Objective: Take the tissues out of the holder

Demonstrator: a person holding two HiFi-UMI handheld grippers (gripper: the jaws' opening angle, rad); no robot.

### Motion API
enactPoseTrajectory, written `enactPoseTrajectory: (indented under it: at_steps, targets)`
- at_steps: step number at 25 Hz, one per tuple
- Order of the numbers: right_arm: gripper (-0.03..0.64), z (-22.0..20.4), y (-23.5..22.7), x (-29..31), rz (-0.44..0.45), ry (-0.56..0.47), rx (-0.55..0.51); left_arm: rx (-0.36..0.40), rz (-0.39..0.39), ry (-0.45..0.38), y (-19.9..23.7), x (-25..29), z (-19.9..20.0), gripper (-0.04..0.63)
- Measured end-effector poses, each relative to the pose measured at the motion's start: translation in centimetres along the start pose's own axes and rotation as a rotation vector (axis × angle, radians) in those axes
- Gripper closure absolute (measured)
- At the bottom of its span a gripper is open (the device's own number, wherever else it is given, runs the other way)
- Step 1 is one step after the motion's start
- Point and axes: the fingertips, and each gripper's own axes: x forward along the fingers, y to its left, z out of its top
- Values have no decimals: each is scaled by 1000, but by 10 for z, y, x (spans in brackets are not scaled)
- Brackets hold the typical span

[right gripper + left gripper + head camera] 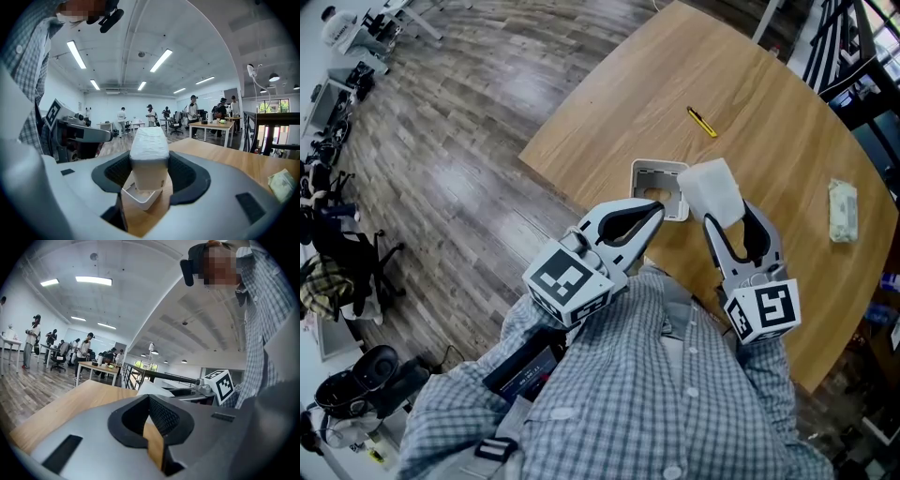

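Observation:
A white square holder stands near the front edge of the wooden table. My right gripper is shut on a white tissue pack and holds it upright, just right of and above the holder. In the right gripper view the tissue pack sits between the black pads, with the holder below it. My left gripper hovers at the holder's near side, its tips together with nothing in them. In the left gripper view the left gripper shows only table wood behind its pads.
A second wrapped tissue pack lies at the table's right side, also seen as a tissue pack in the right gripper view. A yellow pen-like tool lies farther back. Wood floor lies left of the table; people and desks stand in the background.

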Motion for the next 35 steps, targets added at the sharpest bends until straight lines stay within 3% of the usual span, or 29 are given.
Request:
enactPoseTrajectory:
  at_steps: [35]
  targets:
    - [370, 1, 7, 2, 3, 5, -4, 6, -1, -1, -2, 1, 0, 588]
